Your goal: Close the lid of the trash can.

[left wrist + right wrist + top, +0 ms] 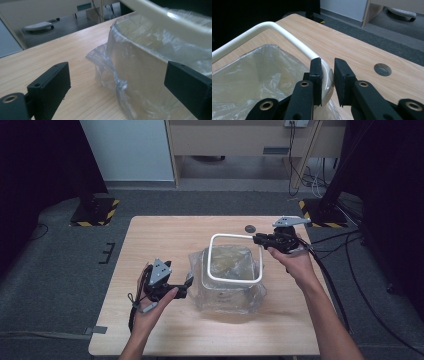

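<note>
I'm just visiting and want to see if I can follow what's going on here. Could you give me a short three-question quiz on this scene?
1. True or false: the right gripper has its jaws closed on the white ring frame.
2. What lines the bin? A) a clear plastic bag B) a cloth C) newspaper
3. Which gripper has its jaws wide apart, beside the plastic bag without pinching it?

Key:
1. True: the jaws clamp the ring at a corner.
2. A.
3. The left gripper.
</note>
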Tool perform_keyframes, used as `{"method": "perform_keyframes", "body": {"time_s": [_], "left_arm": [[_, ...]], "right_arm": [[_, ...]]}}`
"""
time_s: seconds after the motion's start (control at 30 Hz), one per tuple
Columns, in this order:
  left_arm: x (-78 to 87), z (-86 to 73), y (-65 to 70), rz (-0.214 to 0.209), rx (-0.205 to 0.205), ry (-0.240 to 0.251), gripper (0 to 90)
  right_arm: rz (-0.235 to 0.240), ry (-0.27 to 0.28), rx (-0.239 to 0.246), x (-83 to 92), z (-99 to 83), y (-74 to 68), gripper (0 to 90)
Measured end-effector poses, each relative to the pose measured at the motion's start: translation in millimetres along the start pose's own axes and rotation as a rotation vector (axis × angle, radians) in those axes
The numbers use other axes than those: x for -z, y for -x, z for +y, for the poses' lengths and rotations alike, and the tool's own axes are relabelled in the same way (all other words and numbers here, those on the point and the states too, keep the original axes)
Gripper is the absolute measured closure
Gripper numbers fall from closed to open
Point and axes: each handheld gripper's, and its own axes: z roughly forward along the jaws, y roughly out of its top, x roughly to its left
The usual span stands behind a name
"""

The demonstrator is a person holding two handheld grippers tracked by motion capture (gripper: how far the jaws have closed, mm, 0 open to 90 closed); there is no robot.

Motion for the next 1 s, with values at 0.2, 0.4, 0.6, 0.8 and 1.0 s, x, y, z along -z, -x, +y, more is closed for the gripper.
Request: {"method": "perform_keyframes", "body": {"time_s": [0.2,0.4,0.6,0.8,1.0], "left_arm": [[1.4,7.4,3.0,-0.005,0.037,0.048,4.3],[-1.6,15.6,7.8,-0.027,0.048,0.065,4.0],[-7.9,20.0,14.7,-0.042,0.030,0.058,3.9],[-15.6,20.0,21.6,-0.063,0.012,0.035,3.8],[-21.3,18.8,26.9,-0.063,-0.016,0.013,3.8]], "right_arm": [[0.030,-0.018,-0.001,-11.2,-0.7,-4.0,77.2],[0.055,-0.033,0.006,-18.3,-4.3,-8.1,77.3],[0.066,-0.043,0.014,-19.9,-5.4,-8.8,77.2],[0.063,-0.057,0.019,-21.7,-6.6,-9.6,77.2],[0.057,-0.070,0.027,-24.7,-7.9,-10.3,77.2]]}}
